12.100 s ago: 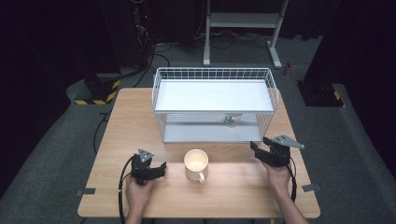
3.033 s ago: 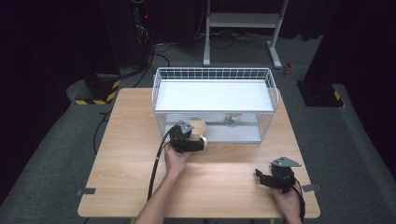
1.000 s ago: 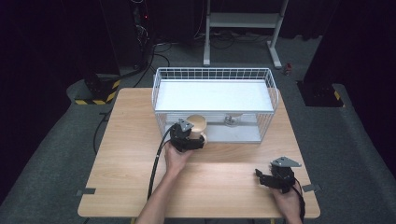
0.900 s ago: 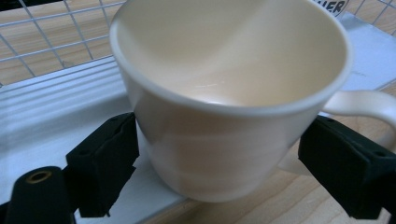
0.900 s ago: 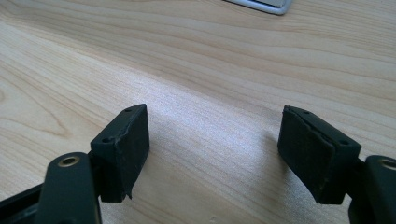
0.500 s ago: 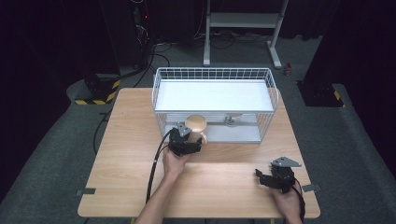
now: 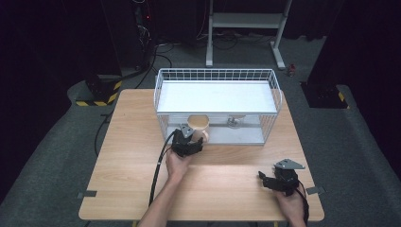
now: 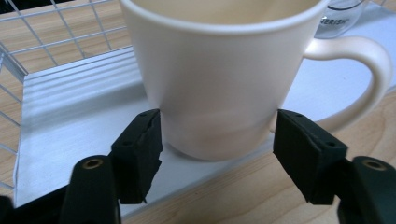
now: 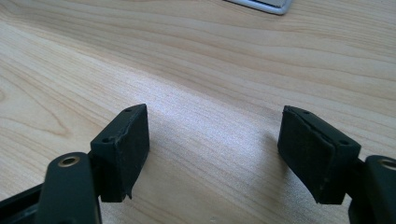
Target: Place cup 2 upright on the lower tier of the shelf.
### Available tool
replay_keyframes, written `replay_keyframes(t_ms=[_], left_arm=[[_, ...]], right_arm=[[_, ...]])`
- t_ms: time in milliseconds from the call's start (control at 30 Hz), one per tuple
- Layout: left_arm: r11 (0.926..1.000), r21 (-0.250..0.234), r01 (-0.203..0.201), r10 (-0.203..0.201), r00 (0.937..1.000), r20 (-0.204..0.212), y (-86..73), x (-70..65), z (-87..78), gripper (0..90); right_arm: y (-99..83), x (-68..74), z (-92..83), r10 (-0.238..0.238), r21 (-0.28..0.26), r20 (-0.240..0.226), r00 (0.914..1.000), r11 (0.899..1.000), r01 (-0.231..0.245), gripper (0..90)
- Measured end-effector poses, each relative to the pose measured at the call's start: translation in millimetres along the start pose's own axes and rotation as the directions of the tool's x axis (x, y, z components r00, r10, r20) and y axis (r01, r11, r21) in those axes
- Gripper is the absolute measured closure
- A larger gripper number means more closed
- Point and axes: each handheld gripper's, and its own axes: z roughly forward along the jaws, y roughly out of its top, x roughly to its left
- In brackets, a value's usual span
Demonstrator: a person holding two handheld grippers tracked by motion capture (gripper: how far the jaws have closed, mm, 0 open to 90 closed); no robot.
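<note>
While the left gripper (image 8: 217, 135), its jaws just closing, brackets the cream mug (image 8: 219, 74) on the wire basket's (image 7: 217, 75) front tray edge, touching at most its left side, the right gripper (image 9: 215, 154) rests open over bare tabletop (image 7: 127, 142).

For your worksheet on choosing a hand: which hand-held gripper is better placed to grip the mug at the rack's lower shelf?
Left. Its hand-held gripper already straddles the mug, its jaws just closing. The right hand-held gripper sits over bare table.
</note>
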Motion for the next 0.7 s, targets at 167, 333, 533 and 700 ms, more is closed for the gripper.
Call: replay_keyframes(t_ms=[167, 333, 533, 700], left_arm=[[0.9998, 0.019, 0.001, 0.000, 0.9999, -0.017, 2.3, 0.5, 5.6, 37.5], [0.9997, 0.026, -0.002, 0.002, 0.9997, -0.026, 8.9, 2.3, 9.1, 44.2], [0.9992, 0.035, 0.020, -0.020, 0.9995, -0.023, 8.2, 5.7, 12.5, 52.4], [0.9986, 0.044, 0.031, -0.030, 0.9992, -0.027, 7.5, 8.2, 15.0, 58.1]], right_arm=[[0.0, 0.0, 0.0, 0.000, 0.000, 0.000, 1.0000, 1.000, 0.000, 25.2], [0.0, 0.0, 0.0, 0.000, 0.000, 0.000, 1.0000, 1.000, 0.000, 25.2], [0.0, 0.0, 0.0, 0.000, 0.000, 0.000, 1.0000, 1.000, 0.000, 25.2], [0.0, 0.0, 0.0, 0.000, 0.000, 0.000, 1.0000, 1.000, 0.000, 25.2]])
